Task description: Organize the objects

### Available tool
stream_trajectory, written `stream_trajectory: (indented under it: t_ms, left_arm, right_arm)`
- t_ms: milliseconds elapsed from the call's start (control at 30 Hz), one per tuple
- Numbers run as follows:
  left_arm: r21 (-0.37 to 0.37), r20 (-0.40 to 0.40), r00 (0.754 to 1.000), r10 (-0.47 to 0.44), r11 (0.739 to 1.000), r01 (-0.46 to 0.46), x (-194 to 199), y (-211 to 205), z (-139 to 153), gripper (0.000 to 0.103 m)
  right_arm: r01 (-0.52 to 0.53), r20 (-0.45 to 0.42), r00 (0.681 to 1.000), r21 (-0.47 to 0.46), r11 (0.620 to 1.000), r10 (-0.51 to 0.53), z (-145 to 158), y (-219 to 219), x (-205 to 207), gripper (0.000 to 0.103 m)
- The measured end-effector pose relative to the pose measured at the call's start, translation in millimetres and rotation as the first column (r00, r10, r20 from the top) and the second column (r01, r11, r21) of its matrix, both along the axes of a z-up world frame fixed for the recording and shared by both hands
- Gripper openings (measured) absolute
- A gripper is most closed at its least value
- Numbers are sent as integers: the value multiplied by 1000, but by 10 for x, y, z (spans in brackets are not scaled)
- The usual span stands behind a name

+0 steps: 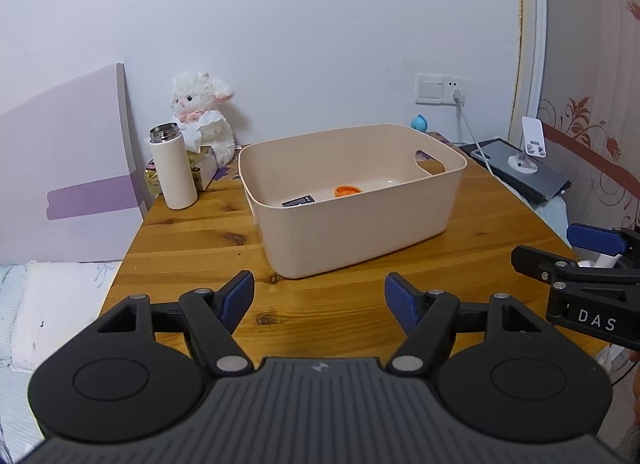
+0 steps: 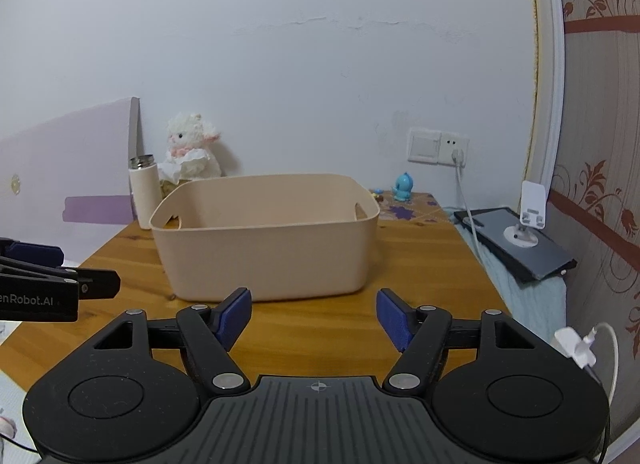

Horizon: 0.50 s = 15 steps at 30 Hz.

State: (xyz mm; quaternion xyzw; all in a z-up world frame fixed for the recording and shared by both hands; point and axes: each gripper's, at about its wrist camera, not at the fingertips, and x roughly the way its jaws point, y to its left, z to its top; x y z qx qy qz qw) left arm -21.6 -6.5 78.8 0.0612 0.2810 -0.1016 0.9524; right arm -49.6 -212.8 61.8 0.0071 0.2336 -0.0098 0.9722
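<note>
Bed: pale bedding (image 1: 48, 304) lies off the desk's left edge.
Flask: a white flask (image 1: 173, 170) with an open steel mouth stands upright at the desk's back left corner, just beside a tissue box (image 1: 206, 166).
Plush lamb: a white toy (image 1: 204, 112) sits against the wall behind the flask.
Left tongs: the left tongs (image 1: 319, 298) stand wide with nothing between the blue pads, over bare desk (image 1: 200, 240) in front of the bin.
Bin: a beige bin (image 1: 360, 232) sits mid-desk; inside it lie a small dark packet (image 1: 299, 200) and an orange piece (image 1: 347, 190).
Right tongs: the right tongs (image 2: 314, 314) stand wide and empty, facing the bin's near wall.
Blue figure: a small blue toy (image 2: 403, 186) stands behind the bin to the right, near the wall socket (image 2: 438, 145).
Right edge: a phone stand (image 2: 528, 216) rests on a dark tablet (image 2: 532, 252) beyond the desk.
Step in hand: seemingly between items, with both tongs free and two things already binned.
Next move: probably picking another loose item; the flask or the blue toy would need a reach past the bin and an even closure across the body.
</note>
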Motion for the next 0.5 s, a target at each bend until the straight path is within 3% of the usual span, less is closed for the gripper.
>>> stream_trajectory:
  t_ms: [500]
  left_arm:
    - [-9,-36,999,-38,999,38,-350,-6,-118,74]
  right_arm:
    - [-15,-30,999,11,1000,15,-103,31,-267,74]
